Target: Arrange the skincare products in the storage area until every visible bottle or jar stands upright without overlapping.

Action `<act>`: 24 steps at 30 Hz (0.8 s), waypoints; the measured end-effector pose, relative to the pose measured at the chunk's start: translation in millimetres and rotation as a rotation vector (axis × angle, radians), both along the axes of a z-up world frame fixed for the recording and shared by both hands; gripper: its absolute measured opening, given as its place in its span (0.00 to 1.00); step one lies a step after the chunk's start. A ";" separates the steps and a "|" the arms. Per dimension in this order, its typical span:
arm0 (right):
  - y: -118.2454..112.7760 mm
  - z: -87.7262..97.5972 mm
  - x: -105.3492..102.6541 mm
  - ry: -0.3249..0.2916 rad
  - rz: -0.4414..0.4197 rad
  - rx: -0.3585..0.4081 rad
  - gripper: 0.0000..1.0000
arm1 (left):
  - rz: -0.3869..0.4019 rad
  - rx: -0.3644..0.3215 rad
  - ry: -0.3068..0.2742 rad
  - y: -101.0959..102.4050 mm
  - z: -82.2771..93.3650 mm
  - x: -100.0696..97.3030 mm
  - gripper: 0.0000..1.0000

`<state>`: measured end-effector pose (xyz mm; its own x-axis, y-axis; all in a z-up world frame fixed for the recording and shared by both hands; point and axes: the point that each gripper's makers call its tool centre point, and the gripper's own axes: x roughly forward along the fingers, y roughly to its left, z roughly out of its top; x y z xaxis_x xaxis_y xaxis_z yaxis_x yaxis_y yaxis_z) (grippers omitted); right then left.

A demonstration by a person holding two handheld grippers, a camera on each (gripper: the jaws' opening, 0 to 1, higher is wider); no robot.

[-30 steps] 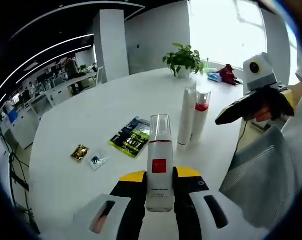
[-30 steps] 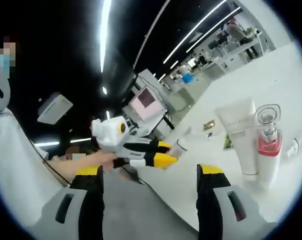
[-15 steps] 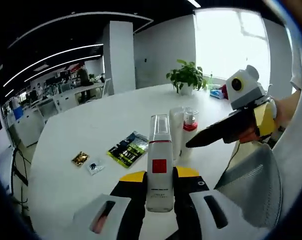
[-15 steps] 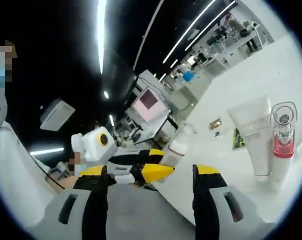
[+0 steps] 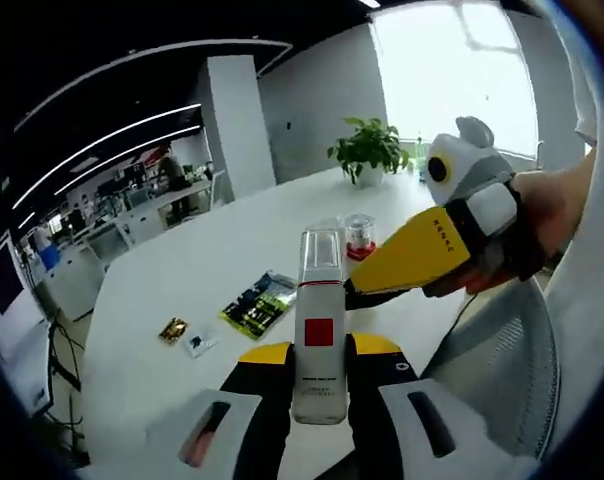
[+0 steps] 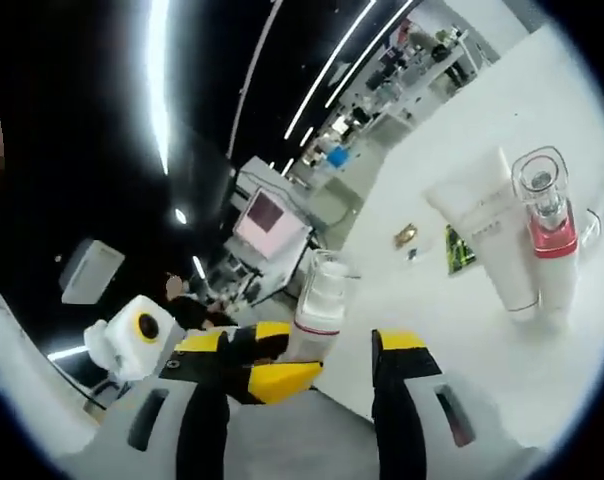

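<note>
- Between my left tongs (image 5: 320, 385) stands a tall white bottle with a clear cap and a red square label (image 5: 319, 330) — the jaws squeeze it on both sides, and it is upright and held above the round white table (image 5: 182, 285).
- My right tongs (image 6: 300, 400) have their jaws spread apart with nothing between them. In the left gripper view they reach in from the right, yellow and black, just behind the held bottle.
- On the table stand a white squeeze tube (image 6: 487, 235) and a clear bottle with a red band (image 6: 547, 230) — side by side, both upright.
- Farther off on the table lie a flat green and black packet (image 5: 257, 303), a small gold packet (image 5: 172, 330) and a small clear packet (image 5: 197, 342), near each other.
- At the far edge of the table sits a green potted plant (image 5: 367, 148).
</note>
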<state>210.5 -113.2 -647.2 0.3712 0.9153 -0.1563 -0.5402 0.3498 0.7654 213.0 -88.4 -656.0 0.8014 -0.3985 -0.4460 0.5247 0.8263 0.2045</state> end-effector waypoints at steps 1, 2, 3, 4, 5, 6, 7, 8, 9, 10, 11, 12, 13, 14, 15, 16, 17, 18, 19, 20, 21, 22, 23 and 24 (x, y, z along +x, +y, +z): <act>1.6 0.5 -0.3 -0.001 -0.001 0.003 0.53 | -0.001 0.010 -0.004 -1.1 0.7 -1.0 0.25; 2.1 0.0 0.6 0.013 -0.010 0.004 0.50 | -0.001 0.012 -0.007 -2.1 1.6 -1.8 0.25; 3.6 -0.9 0.4 0.024 -0.018 0.003 0.48 | 0.001 0.016 -0.015 -7.1 4.6 -4.2 0.25; 4.9 -0.9 0.2 0.030 -0.029 0.004 0.46 | 0.007 0.017 -0.020 -7.2 6.3 -4.4 0.25; 5.5 -1.7 0.3 0.039 -0.039 0.004 0.45 | 0.019 0.016 -0.028 -4.9 8.1 -3.9 0.25; 6.5 -1.4 -0.1 0.046 -0.047 0.012 0.43 | 0.026 0.013 -0.031 -4.3 9.5 -4.2 0.25; 7.7 -1.0 -0.4 0.055 -0.051 0.021 0.43 | 0.036 0.010 -0.035 -3.5 11.2 -4.6 0.25; 8.8 -1.5 0.7 0.065 -0.054 0.028 0.42 | 0.044 0.008 -0.038 -3.4 12.2 -5.5 0.25; 10.2 -2.2 0.9 0.071 -0.056 0.033 0.41 | 0.052 0.008 -0.040 -2.9 12.8 -6.0 0.25; 10.6 -2.7 1.3 0.072 -0.057 0.034 0.41 | 0.057 0.006 -0.039 -2.7 13.1 -6.7 0.25; 12.0 -4.3 1.4 0.077 -0.058 0.032 0.41 | 0.065 -0.004 -0.040 -2.9 14.9 -7.5 0.25; 12.1 -5.9 1.9 0.077 -0.060 0.030 0.40 | 0.071 -0.014 -0.037 -3.3 15.3 -8.0 0.25; 12.0 -6.6 3.1 0.073 -0.066 0.031 0.39 | 0.078 -0.025 -0.034 -3.4 15.7 -8.4 0.25; 12.2 -7.6 3.7 0.075 -0.068 0.031 0.37 | 0.080 -0.024 -0.033 -4.1 16.1 -8.9 0.25; 12.7 -9.8 4.6 0.079 -0.068 0.031 0.36 | 0.082 -0.024 -0.029 -5.2 16.5 -9.7 0.25; 12.9 -11.2 5.2 0.081 -0.068 0.032 0.34 | 0.082 -0.023 -0.026 -6.4 16.4 -10.8 0.25; 13.3 -11.5 4.9 0.090 -0.066 0.034 0.33 | 0.080 -0.018 -0.023 -7.0 15.2 -12.0 0.25; 13.9 -11.5 4.1 0.094 -0.063 0.031 0.33 | 0.084 -0.014 -0.023 -5.4 14.4 -11.9 0.25; 15.1 -11.8 2.3 0.093 -0.052 0.029 0.32 | 0.086 -0.018 -0.016 -3.1 12.6 -11.7 0.25; 16.2 -11.2 0.8 0.094 -0.043 0.034 0.28 | 0.088 -0.021 -0.012 -2.9 11.8 -12.2 0.25; 20.9 -4.9 -3.8 0.088 -0.011 0.074 0.22 | 0.091 -0.025 -0.009 -2.3 11.8 -13.2 0.25; 20.3 -7.9 -2.3 0.105 -0.027 0.061 0.21 | 0.098 -0.030 -0.010 -1.9 11.7 -14.0 0.25; 21.2 -9.2 -3.1 0.080 -0.020 0.046 0.21 | 0.099 -0.028 -0.009 0.4 10.5 -14.5 0.25; 21.4 -11.1 -4.5 0.064 -0.010 0.030 0.21 | 0.105 -0.041 0.008 2.9 8.5 -15.8 0.25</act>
<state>205.9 -91.7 -658.3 0.3700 0.9164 -0.1524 -0.4864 0.3308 0.8087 197.1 -85.5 -647.6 0.8363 -0.3303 -0.4376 0.4361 0.8845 0.1658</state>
